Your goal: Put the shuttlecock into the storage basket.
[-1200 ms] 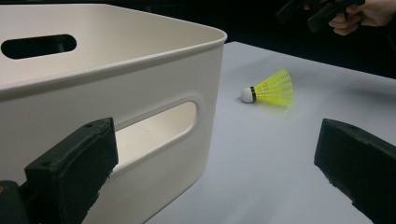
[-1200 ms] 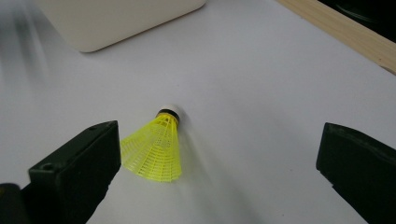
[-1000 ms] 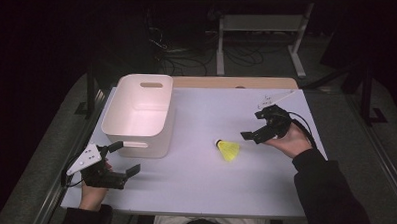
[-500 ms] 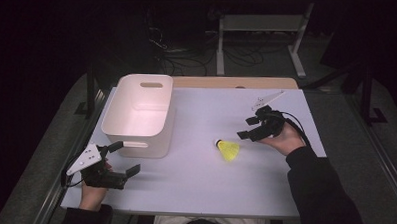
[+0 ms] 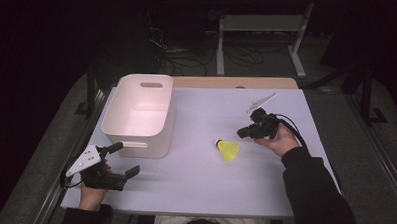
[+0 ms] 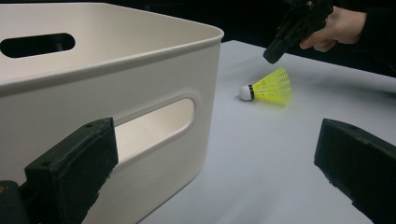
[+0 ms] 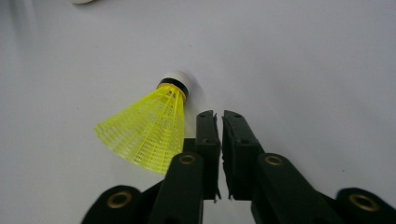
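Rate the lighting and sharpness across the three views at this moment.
High view: table lit, surroundings nearly black, image soft. Left gripper view: bin and shuttlecock evenly lit, near jaws blurred. Right gripper view: shuttlecock sharp, soft shadow beneath it, right gripper crisp, corners dimmer.

White plastic bin (image 5: 141, 115) with handle slots on pale table (image 5: 199, 187), metal stand (image 5: 262, 31) behind
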Demonstrator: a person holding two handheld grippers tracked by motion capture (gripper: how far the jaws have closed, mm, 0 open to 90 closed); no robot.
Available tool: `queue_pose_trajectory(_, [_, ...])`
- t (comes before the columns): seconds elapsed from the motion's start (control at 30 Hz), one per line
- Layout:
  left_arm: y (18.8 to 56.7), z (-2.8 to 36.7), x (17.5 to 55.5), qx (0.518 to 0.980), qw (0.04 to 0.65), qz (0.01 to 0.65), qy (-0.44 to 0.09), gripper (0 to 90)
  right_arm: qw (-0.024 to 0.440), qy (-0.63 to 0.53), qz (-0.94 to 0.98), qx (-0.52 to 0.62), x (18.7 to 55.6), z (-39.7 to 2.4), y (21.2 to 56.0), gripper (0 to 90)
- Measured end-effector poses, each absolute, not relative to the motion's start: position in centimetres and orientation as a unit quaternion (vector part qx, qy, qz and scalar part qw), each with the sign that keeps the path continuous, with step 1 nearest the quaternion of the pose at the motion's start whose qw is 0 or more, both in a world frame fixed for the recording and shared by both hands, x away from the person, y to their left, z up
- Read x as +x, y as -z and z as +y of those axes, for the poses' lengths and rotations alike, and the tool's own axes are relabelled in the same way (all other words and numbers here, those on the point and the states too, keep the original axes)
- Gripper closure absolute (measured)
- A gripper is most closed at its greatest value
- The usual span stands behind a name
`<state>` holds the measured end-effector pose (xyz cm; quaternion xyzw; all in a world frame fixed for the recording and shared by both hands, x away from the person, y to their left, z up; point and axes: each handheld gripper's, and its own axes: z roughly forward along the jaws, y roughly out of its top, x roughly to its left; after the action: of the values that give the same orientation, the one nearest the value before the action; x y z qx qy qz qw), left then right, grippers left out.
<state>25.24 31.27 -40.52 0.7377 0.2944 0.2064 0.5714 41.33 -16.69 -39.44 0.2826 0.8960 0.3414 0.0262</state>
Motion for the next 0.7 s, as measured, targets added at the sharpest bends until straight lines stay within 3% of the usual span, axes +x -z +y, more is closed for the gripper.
queue_pose_trajectory(0.7, [40.5,31.2,25.4,0.736,0.578,0.291,-0.202,0.0,0.014,-0.333,0.888,0.318,40.9,-16.2,42.2,88.6])
